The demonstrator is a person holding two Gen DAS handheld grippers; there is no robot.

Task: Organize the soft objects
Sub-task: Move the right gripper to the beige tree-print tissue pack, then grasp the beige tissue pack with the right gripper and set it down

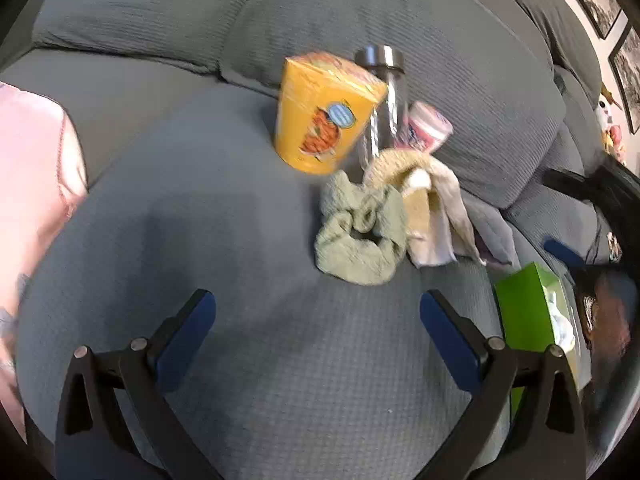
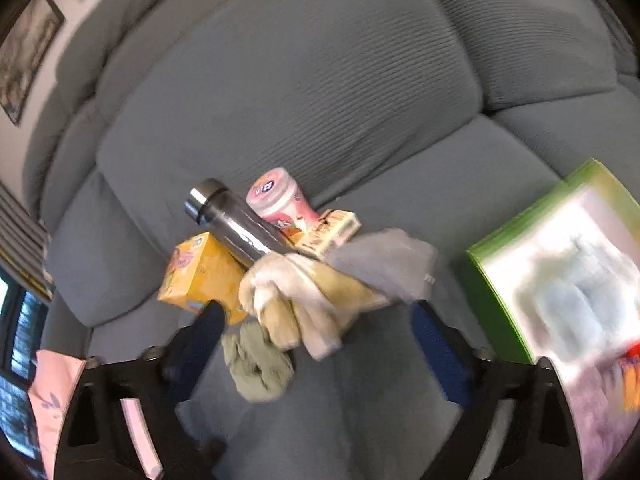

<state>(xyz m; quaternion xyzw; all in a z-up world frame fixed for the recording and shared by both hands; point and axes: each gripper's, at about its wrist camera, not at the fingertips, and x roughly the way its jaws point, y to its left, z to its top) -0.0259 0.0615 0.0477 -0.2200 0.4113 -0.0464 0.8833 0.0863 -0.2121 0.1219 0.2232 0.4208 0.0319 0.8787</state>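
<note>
A sage-green scrunchie [image 1: 360, 240] lies on the grey sofa seat [image 1: 240, 220], touching a cream glove-like cloth [image 1: 424, 200] on its right. A pale grey cloth [image 1: 490, 232] lies past that. My left gripper [image 1: 316, 300] is open just short of the scrunchie, with nothing between its fingers. In the right wrist view, my right gripper [image 2: 316, 312] stands open over the pile. The cream cloth [image 2: 296, 300] and the scrunchie [image 2: 258, 364] lie between its blue pads without touching them. The grey cloth [image 2: 384, 260] lies beyond the right fingertip.
Behind the soft pile stand a yellow box [image 1: 320, 112], a clear bottle with a steel cap [image 1: 384, 92], a pink canister [image 1: 424, 128] and a small carton [image 2: 332, 228]. A green tissue box [image 1: 528, 304] sits to the right. Pink clothing [image 1: 32, 160] fills the left edge.
</note>
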